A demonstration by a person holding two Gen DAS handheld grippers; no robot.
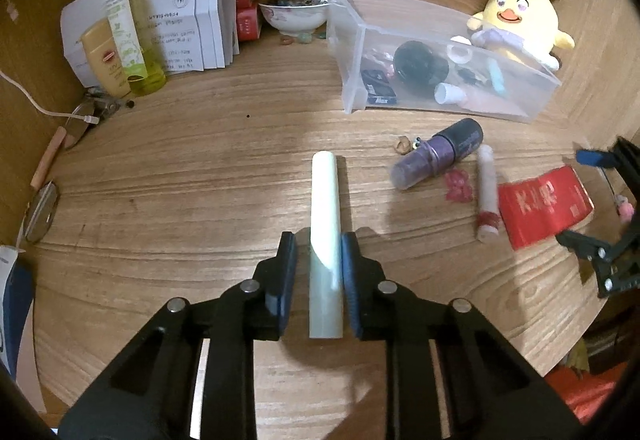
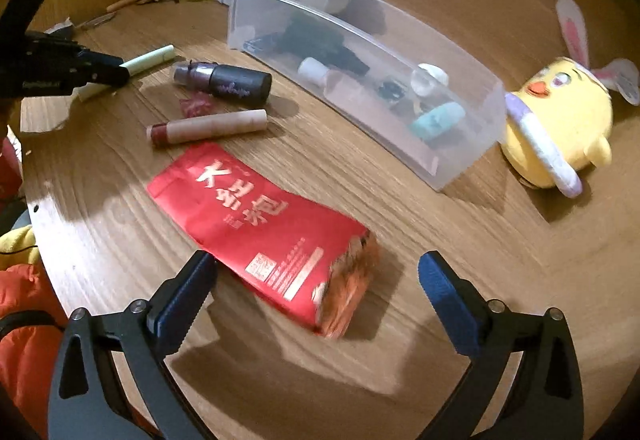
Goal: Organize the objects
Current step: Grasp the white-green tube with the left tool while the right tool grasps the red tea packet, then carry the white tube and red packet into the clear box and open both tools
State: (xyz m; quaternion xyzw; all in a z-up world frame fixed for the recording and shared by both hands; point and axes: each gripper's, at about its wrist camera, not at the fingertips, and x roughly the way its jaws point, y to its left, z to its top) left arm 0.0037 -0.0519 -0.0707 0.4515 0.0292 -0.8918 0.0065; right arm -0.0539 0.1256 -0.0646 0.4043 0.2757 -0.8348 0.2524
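Observation:
My left gripper (image 1: 319, 242) is shut on a pale green tube (image 1: 326, 207) that lies on the wooden table, pointing away from me. The tube also shows in the right wrist view (image 2: 150, 59), held by the left gripper (image 2: 116, 73). My right gripper (image 2: 316, 272) is open, its fingers on either side of a red packet (image 2: 256, 228) with gold characters. A clear plastic bin (image 1: 352, 51) (image 2: 376, 51) holds several small cosmetics. A purple bottle (image 1: 436, 151) (image 2: 224, 79) and a pink lip tube (image 1: 488, 191) (image 2: 208, 125) lie on the table between the grippers.
A yellow plush chick with rabbit ears (image 1: 520, 19) (image 2: 560, 127) sits beside the bin. Bottles (image 1: 120, 31), folded papers (image 1: 180, 19), a bowl of trinkets (image 1: 294, 13) and small boxes stand at the back left. Scissors and a cable (image 1: 80, 115) lie at the left edge.

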